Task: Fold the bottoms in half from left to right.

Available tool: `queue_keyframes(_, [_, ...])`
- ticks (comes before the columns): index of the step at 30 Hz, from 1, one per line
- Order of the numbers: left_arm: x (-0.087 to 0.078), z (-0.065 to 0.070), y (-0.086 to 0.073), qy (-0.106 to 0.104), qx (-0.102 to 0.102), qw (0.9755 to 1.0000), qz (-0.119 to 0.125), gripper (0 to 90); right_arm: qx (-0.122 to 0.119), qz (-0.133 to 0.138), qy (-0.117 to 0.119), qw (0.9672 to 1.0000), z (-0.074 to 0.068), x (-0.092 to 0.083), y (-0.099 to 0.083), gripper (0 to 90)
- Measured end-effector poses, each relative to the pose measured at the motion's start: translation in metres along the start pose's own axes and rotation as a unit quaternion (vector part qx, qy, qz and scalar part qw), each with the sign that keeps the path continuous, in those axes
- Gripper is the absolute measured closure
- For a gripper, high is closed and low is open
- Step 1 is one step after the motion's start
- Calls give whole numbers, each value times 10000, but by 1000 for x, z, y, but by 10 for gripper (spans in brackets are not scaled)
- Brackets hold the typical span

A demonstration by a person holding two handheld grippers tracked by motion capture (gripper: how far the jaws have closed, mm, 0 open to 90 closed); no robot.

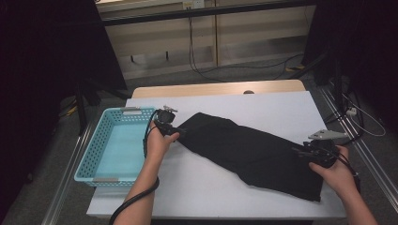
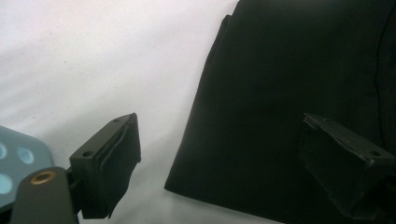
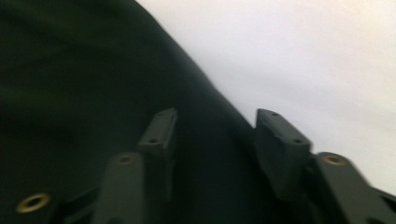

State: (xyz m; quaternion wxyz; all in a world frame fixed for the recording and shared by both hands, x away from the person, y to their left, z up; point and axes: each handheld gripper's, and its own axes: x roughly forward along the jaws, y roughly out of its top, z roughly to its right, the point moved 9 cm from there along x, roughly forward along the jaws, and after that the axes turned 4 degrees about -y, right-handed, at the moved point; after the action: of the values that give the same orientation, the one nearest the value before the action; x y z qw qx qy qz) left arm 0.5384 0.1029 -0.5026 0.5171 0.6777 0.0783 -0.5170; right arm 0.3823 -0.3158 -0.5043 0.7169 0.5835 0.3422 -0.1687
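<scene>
A black garment (image 1: 248,150) lies flat and slantwise on the white-covered table (image 1: 272,105), from the middle left down to the front right. My left gripper (image 1: 178,131) is at the garment's left end. In the left gripper view my left gripper (image 2: 219,154) stands open, one jaw over the white cover and the other over the black garment (image 2: 289,93), whose corner lies between them. My right gripper (image 1: 300,152) is at the garment's right edge. In the right gripper view my right gripper (image 3: 217,135) has its jaws apart above the edge of the black garment (image 3: 70,93).
A light blue perforated basket (image 1: 89,154) stands at the table's left edge, close to my left hand. Bare white cover lies ahead of and in front of the garment. Cables trail on the floor beyond the table.
</scene>
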Motion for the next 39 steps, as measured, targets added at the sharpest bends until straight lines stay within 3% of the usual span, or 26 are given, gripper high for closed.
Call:
queue_keyframes(9, [7,1,-11,11,127,9998,-122,101,11,299,497,9983,-29,-5,15,334])
queue_keyframes(11, [11,1,-16,-23,75,9998,-177,96,24,291,547,9981,-32,-4,15,314])
queue_keyframes(13, [13,1,-18,-109,-121,9999,-43,77,8,311,591,9978,-35,-4,16,309])
queue_keyframes(22, [14,5,-18,10,-257,9996,-80,92,-25,353,684,9970,-44,-2,19,303])
queue_keyframes(31, [9,16,-18,16,-428,9988,-237,255,63,451,712,9964,-45,-5,23,303])
queue_keyframes(39, [6,26,-17,-68,-515,9977,-427,475,0,401,702,9967,-47,-5,21,297])
